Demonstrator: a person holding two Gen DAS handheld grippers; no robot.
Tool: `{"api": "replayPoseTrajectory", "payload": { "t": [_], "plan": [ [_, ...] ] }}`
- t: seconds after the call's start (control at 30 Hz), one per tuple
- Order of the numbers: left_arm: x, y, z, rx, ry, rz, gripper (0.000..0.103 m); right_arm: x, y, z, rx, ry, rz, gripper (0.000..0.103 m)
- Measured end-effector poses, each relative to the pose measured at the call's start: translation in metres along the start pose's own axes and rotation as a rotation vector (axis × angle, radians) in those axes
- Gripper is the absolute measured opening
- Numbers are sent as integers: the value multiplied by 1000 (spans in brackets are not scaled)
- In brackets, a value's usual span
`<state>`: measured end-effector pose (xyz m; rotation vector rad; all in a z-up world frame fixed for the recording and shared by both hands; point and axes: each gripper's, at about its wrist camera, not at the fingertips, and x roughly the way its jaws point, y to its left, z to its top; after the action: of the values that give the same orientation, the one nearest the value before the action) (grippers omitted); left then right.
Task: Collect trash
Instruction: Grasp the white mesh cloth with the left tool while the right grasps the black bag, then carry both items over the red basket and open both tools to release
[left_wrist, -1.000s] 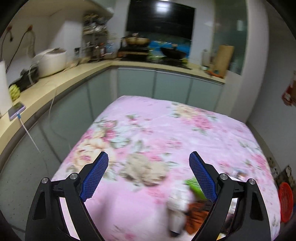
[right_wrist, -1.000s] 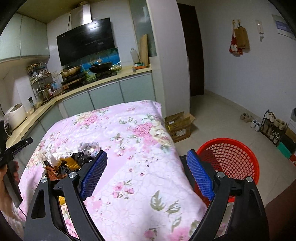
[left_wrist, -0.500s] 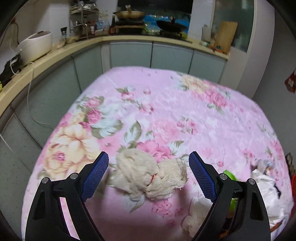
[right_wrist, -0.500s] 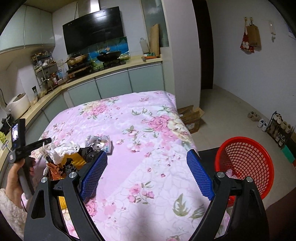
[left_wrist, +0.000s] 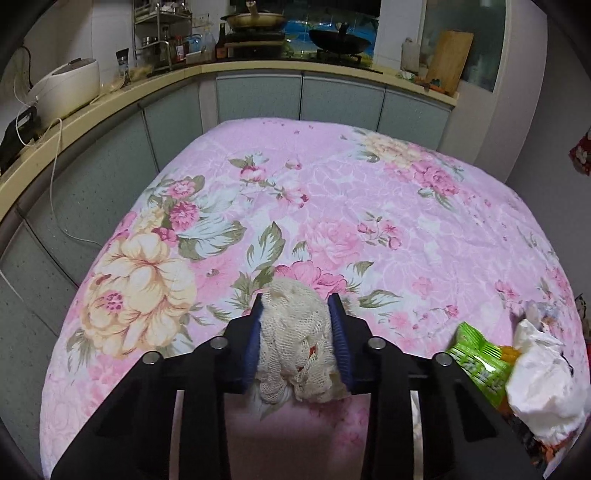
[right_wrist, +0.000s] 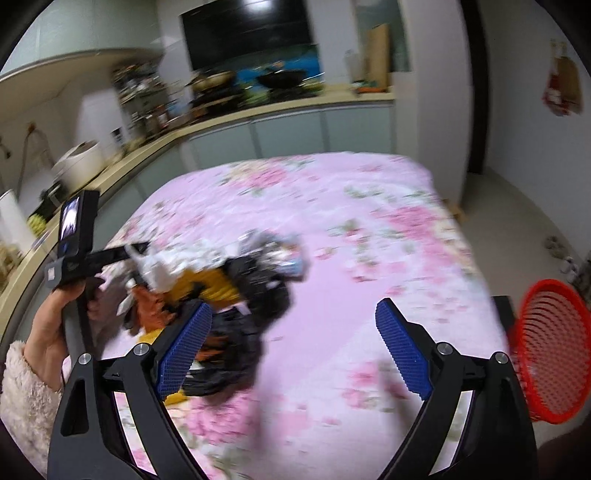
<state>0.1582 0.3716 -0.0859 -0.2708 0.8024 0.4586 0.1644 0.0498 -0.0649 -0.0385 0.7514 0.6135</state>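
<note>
Left claw pinching a cream rag; right claw wide open over the flowered cloth.

The left claw (left_wrist: 298, 308) has its blue pads (left_wrist: 255, 343) pressed in against both sides of a crumpled cream mesh rag (left_wrist: 295, 347), which bulges out in front of and behind them, above the pink flowered cloth (left_wrist: 332, 206). To that claw's right lie a green wrapper (left_wrist: 476, 363) and, touching it, a white plastic bag (left_wrist: 543, 384). The right claw (right_wrist: 293, 334) is spread wide and grips nothing; a blurred heap of trash (right_wrist: 236, 291) sits just beside its left finger, and a red basket (right_wrist: 550, 354) stands off the cloth's edge to its right.
</note>
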Motion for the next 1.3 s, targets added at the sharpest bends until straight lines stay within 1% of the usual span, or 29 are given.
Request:
{"api": "replayPoseTrajectory", "payload": {
  "t": [0.1, 0.17, 0.33, 0.37, 0.4, 0.47, 0.5, 0.53, 0.6, 0.77, 0.87, 1.03, 1.2, 1.3],
  "plan": [
    [-17, 4, -1, -11, -35, -2, 30, 15, 17, -2, -32, 25, 39, 88],
    [-27, 6, -1, -20, -51, -6, 30, 28, 28, -4, -60, 47, 47, 88],
    [-56, 11, -4, -20, -106, 4, 30, 51, 45, -9, -112, 72, 2, 87],
    [-62, 12, -5, -22, -115, 2, 30, 53, 45, -9, -113, 73, -5, 80],
    [-66, 13, -6, -22, -122, -1, 30, 56, 44, -9, -112, 80, 0, 76],
    [-74, 12, -8, -19, -135, -5, 30, 58, 42, -10, -104, 89, 14, 57],
    [-78, 11, -10, -15, -142, -3, 30, 59, 42, -10, -102, 90, 13, 52],
    [-80, 10, -11, -11, -148, 0, 30, 59, 40, -10, -100, 88, 10, 51],
    [-85, 7, -14, 0, -159, 6, 30, 54, 38, -9, -94, 77, 16, 46],
    [-98, -1, -17, 7, -182, -12, 30, 26, 33, -4, -93, 11, -5, 44],
    [-111, -12, -19, 19, -215, -33, 30, 2, 24, 1, -71, -49, -29, 44],
    [-140, -39, -20, 47, -300, -60, 30, -39, 9, 16, -28, -161, -63, 44],
    [-160, -70, -21, 82, -340, -105, 30, -69, -3, 30, -3, -247, -84, 44],
    [-170, -88, -21, 103, -359, -129, 30, -80, -12, 36, 9, -277, -96, 44]
  ]
}}
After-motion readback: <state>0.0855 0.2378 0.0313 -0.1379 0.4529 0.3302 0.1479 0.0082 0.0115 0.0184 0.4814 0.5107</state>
